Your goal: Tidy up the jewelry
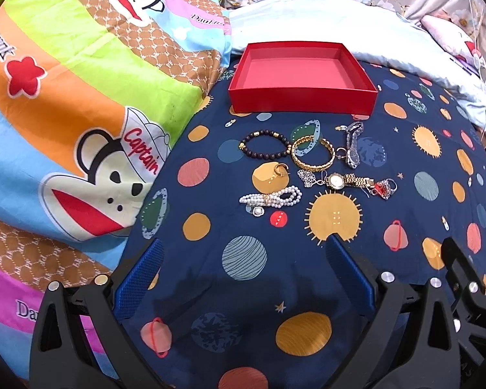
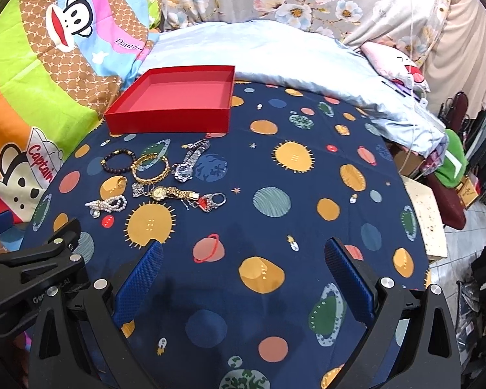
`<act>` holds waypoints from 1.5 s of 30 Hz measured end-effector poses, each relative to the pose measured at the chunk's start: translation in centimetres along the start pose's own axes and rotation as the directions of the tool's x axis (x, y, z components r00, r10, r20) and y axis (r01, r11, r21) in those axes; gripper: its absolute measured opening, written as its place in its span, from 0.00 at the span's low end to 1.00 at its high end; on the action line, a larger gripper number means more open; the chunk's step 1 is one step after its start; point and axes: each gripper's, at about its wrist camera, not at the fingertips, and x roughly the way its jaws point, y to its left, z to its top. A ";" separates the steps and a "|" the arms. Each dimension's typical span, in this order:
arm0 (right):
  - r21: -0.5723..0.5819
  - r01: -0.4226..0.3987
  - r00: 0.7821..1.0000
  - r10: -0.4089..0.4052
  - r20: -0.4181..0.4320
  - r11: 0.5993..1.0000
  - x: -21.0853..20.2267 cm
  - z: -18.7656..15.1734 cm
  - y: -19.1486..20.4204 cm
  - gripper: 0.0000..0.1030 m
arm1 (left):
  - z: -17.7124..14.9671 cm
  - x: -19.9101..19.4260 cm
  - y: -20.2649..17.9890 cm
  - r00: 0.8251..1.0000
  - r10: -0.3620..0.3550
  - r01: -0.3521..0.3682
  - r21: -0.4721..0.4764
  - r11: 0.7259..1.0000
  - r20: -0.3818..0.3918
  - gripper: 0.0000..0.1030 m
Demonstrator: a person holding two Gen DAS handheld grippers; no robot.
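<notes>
An empty red box [image 1: 303,74] [image 2: 175,97] stands on a navy planet-print cloth. In front of it lies jewelry: a dark bead bracelet [image 1: 265,145] [image 2: 116,161], a gold bangle [image 1: 312,154] [image 2: 150,168], a silver watch [image 1: 353,142] [image 2: 189,160], a gold watch [image 1: 346,181] [image 2: 171,193], a pearl strand [image 1: 270,197] [image 2: 108,204], a gold ring [image 1: 279,170], a silver pendant [image 1: 309,176] and a red-stoned piece [image 1: 384,188] [image 2: 210,201]. My left gripper [image 1: 243,246] is open and empty, short of the pearls. My right gripper [image 2: 243,249] is open and empty, to the right of the jewelry.
A colourful cartoon-monkey quilt [image 1: 64,113] lies along the left. A pale blue pillow [image 2: 275,55] and floral bedding [image 2: 307,3] lie behind the box. The bed's right edge drops to a tiled floor with bags and clutter [image 2: 453,178].
</notes>
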 end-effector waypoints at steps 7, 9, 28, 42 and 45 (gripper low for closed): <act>-0.006 -0.043 0.999 0.043 -0.021 0.999 1.3 0.5 0.3 0.95 | 0.5 1.1 0.5 1.000 -0.029 0.028 -0.028 0.999 -0.010 0.95; -0.008 -0.044 0.999 0.043 -0.023 0.999 1.8 0.7 0.3 0.95 | 0.6 1.6 0.7 0.999 -0.034 0.033 -0.035 0.999 -0.027 0.95; 0.015 -0.054 0.994 0.055 -0.092 0.998 6.8 2.5 -0.6 0.95 | 5.8 11.0 4.4 0.996 -0.059 0.046 -0.170 0.984 -0.071 0.90; 0.007 -0.078 0.992 0.078 -0.099 0.997 10.7 5.4 0.1 0.92 | 10.3 17.0 1.8 0.993 -0.084 0.072 -0.139 0.988 -0.083 0.56; 0.006 -0.097 0.990 0.097 -0.100 0.995 12.1 6.8 0.5 0.83 | 10.6 16.9 1.6 0.992 -0.099 0.089 -0.134 0.987 -0.073 0.35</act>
